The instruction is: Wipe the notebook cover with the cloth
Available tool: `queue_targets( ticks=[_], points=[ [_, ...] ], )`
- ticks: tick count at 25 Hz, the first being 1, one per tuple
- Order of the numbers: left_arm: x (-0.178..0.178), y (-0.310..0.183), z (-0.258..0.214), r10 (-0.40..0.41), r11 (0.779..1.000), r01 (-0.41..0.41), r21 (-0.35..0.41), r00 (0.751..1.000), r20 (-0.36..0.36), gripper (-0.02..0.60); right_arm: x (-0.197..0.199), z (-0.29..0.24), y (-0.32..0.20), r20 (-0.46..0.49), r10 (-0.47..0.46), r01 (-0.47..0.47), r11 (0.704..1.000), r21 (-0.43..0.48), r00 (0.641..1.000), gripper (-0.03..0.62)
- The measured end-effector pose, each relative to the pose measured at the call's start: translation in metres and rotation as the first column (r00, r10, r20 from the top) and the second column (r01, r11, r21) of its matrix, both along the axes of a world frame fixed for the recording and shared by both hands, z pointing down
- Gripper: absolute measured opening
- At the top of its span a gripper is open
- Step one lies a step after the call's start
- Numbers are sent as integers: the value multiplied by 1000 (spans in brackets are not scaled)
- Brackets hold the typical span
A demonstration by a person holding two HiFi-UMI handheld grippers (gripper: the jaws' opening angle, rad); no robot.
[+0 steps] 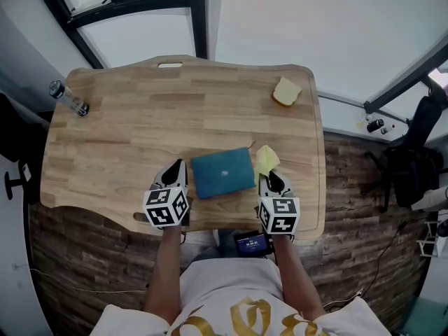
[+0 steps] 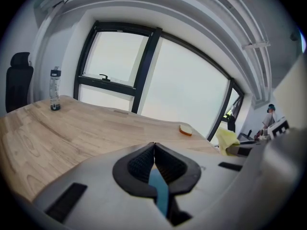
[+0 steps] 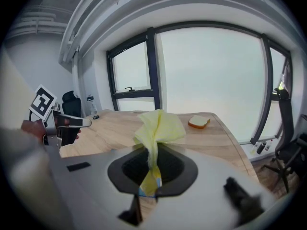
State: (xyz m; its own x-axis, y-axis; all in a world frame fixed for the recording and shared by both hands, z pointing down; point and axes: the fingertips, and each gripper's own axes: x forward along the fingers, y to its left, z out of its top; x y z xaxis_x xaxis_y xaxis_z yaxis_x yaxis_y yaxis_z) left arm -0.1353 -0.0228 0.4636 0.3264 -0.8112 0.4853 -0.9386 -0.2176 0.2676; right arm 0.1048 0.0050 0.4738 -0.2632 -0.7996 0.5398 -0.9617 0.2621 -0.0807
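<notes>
A teal notebook (image 1: 222, 172) lies near the front edge of the wooden table (image 1: 140, 138). My left gripper (image 1: 180, 168) is at the notebook's left edge. In the left gripper view it (image 2: 154, 145) is shut, with a thin blue strip of the notebook (image 2: 158, 188) between its pads. My right gripper (image 1: 270, 178) is just right of the notebook, shut on a crumpled yellow cloth (image 1: 266, 159). In the right gripper view the cloth (image 3: 160, 126) stands up out of the shut gripper (image 3: 152, 150). The cloth is beside the notebook's right edge and I cannot tell whether they touch.
A yellow-and-white sponge (image 1: 285, 92) lies at the table's far right corner. A clear bottle (image 1: 70, 99) stands at the far left. A phone (image 1: 252, 243) rests on the person's lap. A black bag and stand (image 1: 413, 152) are on the floor to the right.
</notes>
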Motion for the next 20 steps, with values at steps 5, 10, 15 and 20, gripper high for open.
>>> queue_targets(
  ticks=[5,10,15,20],
  points=[
    [1,-4,18,4,999,-4,-43,1000,6,14,-1,17,-4,-11,-13,12,999,-40,1000,38],
    [1,-7,38,6,995,-8,-96,1000,-20,14,-5,33,-11,-10,-33,32,997,-74,999,38],
    [-3,-6,61,10,988,-15,-155,1000,-30,15,-7,50,-15,-12,-49,47,992,-116,999,38],
    [-1,-2,84,24,976,-31,-214,999,-36,15,-9,70,-19,-16,-77,73,984,-163,997,38]
  ],
)
